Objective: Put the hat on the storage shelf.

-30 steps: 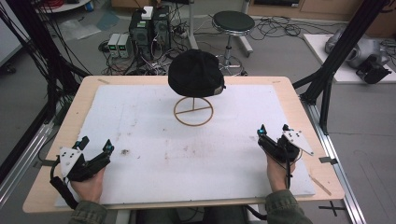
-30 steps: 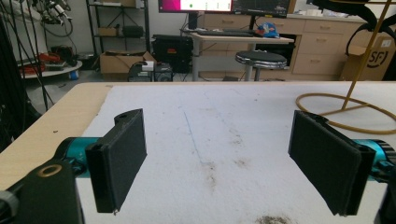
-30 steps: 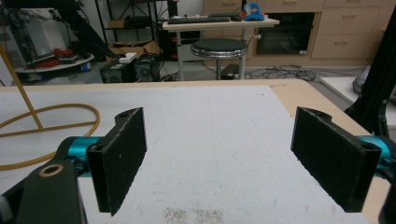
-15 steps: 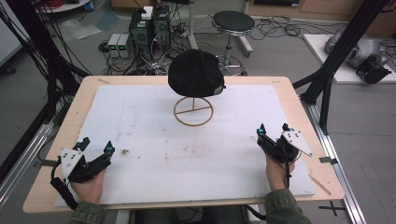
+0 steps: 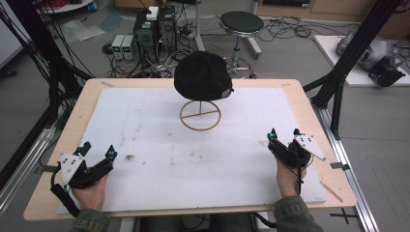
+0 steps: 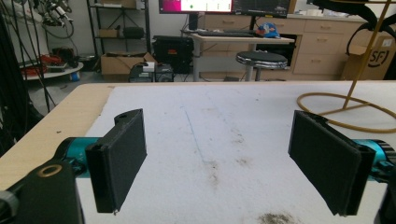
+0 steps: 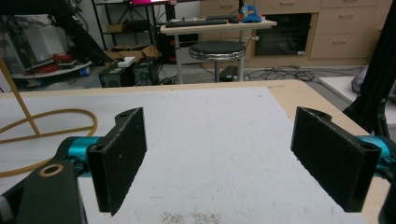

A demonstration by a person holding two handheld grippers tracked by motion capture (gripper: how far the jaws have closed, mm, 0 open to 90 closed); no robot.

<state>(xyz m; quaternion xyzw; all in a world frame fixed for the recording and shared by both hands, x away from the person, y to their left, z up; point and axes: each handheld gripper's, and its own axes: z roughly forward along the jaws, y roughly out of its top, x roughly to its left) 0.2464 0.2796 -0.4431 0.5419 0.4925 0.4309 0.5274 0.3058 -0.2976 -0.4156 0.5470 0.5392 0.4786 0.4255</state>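
both grippers wide, empty, near desk [image 5: 314,125] edge | cap [image 5: 202,75] on wire stand [image 5: 200,115] far-centre | risk: one-sided grab probably tips stand

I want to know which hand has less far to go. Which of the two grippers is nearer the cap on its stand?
The right gripper looks slightly nearer the black cap on its wire stand; the left gripper sits lower and farther out.
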